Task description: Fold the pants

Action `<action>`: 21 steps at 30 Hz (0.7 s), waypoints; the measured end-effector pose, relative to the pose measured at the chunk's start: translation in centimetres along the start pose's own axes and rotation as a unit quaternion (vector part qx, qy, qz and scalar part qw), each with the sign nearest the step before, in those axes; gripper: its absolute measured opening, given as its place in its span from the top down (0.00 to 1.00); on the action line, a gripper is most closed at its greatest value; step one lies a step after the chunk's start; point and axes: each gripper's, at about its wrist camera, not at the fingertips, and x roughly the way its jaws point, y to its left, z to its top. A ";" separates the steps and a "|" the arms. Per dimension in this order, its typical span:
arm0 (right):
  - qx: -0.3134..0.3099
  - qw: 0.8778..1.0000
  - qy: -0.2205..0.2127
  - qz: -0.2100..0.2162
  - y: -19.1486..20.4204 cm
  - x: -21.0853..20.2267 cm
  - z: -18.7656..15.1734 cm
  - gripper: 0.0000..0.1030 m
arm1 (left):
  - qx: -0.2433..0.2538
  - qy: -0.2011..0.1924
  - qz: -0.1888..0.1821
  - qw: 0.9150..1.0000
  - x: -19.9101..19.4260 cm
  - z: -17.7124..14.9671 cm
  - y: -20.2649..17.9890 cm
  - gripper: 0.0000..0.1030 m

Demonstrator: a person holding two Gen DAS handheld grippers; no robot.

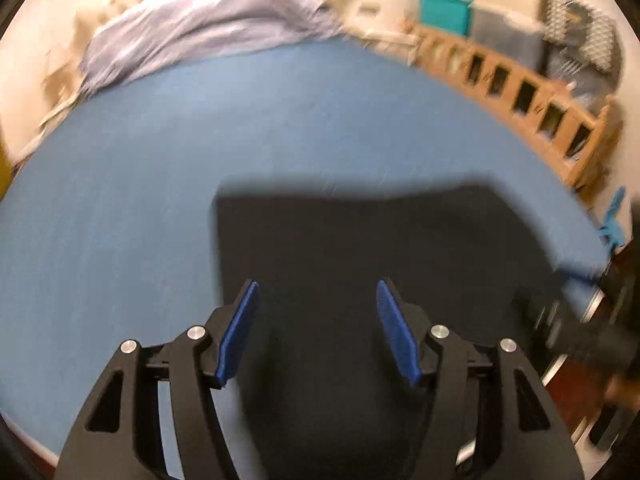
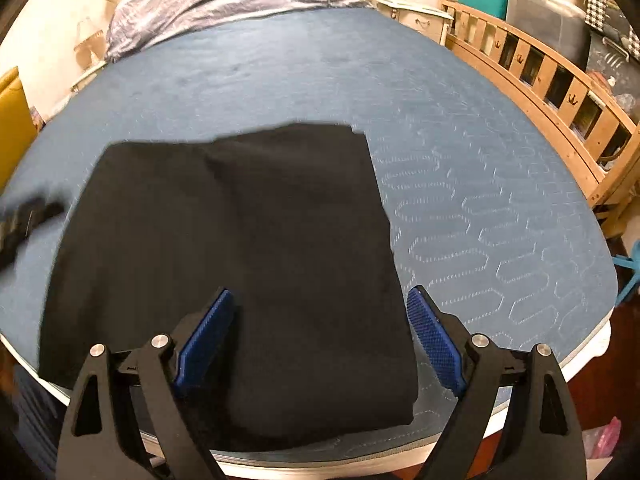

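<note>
Left wrist view: the left gripper (image 1: 316, 292) hangs over the bed (image 1: 120, 184), its blue pads (image 1: 238, 332) spread wide with nothing between them. Below them the black pants (image 1: 360, 260) lie as a folded, roughly rectangular block near the bed's front edge; the picture is motion-blurred.

Right wrist view: the right gripper (image 2: 320, 300) is also spread and empty, poised above the pants (image 2: 240, 260). They lie flat and folded on the bed's (image 2: 480, 200) quilted blue cover, by its front edge, left of the wooden rail (image 2: 560, 96).
</note>
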 end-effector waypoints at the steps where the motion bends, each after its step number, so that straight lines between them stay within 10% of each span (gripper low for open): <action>1: 0.001 1.000 0.002 0.002 0.1 0.2 -0.4 0.17 | -0.008 0.028 0.000 1.000 0.9 -1.9 0.5 0.41; 10: 0.020 1.000 -0.024 0.004 0.3 -2.7 -1.5 0.14 | 0.008 -0.015 0.014 1.000 -2.4 -3.5 0.2 0.30; 21: 0.002 1.000 -0.009 0.003 0.9 -1.2 -3.1 0.14 | -0.023 0.063 0.009 0.998 -0.3 -5.6 0.3 0.12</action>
